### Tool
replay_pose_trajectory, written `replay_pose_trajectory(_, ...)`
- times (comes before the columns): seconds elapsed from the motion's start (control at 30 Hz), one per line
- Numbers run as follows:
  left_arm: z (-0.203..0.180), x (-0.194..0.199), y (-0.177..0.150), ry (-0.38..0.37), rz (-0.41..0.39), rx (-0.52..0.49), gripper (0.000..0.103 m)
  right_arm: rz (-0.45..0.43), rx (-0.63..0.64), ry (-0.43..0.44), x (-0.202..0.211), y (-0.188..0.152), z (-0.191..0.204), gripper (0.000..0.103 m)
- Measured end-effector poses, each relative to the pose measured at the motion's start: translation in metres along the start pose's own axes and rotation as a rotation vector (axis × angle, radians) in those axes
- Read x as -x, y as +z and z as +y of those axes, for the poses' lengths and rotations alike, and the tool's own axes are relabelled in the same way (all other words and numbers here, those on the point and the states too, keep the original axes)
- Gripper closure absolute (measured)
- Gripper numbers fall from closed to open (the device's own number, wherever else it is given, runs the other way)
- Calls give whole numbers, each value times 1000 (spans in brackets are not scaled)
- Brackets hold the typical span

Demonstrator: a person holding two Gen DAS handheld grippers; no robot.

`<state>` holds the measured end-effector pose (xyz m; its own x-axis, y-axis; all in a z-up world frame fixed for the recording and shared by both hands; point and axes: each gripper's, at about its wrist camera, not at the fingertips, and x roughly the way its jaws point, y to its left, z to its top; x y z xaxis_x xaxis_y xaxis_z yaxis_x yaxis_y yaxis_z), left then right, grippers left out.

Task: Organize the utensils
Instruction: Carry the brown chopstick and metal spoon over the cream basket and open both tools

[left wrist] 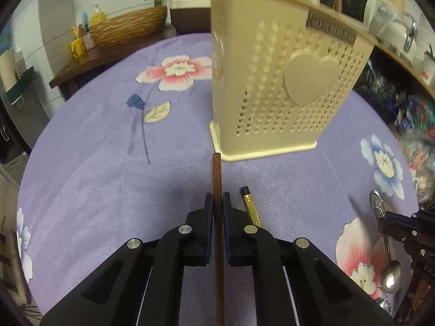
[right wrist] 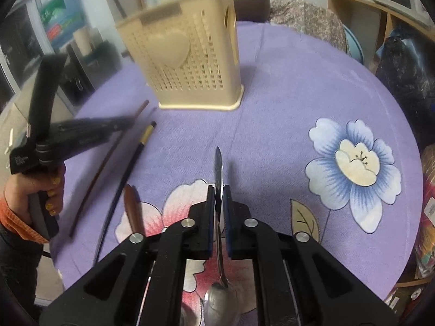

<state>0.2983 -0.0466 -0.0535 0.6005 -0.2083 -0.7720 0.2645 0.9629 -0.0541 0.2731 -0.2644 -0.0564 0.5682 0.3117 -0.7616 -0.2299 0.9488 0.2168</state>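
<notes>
A beige perforated utensil holder [left wrist: 274,81] with a raised heart stands on the purple flowered tablecloth [left wrist: 108,179]. My left gripper [left wrist: 217,203] is shut on a thin brown wooden chopstick [left wrist: 216,174] that points toward the holder's base. A black chopstick with a gold band [left wrist: 250,206] lies just right of it on the cloth. In the right wrist view my right gripper [right wrist: 218,195] is shut on the handle of a metal spoon [right wrist: 218,168], its bowl hanging below the fingers. The left gripper [right wrist: 89,130], the brown chopstick [right wrist: 108,160] and the holder [right wrist: 187,57] show there too.
A wooden spoon [right wrist: 131,206] lies on the cloth left of my right gripper, beside the black chopstick [right wrist: 127,168]. A second metal spoon bowl [left wrist: 384,304] lies by the table's near right edge. A woven basket [left wrist: 127,27] sits on a side table beyond. Shelves and bags crowd the right side.
</notes>
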Motion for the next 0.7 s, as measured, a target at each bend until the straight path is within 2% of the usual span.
replay_pose_trajectory(0.4,16,121,14,-85,-280,31,95,-169,-9,72,70,10,5,100)
replay_pose_trajectory(0.6,13,155,19,-69,-387,10,95,-220,23,65,90,21,16,100)
replay_pose_trajectory(0.7,12,158,21,-63,-397,7,95,-231,20,79,89,26,18,100)
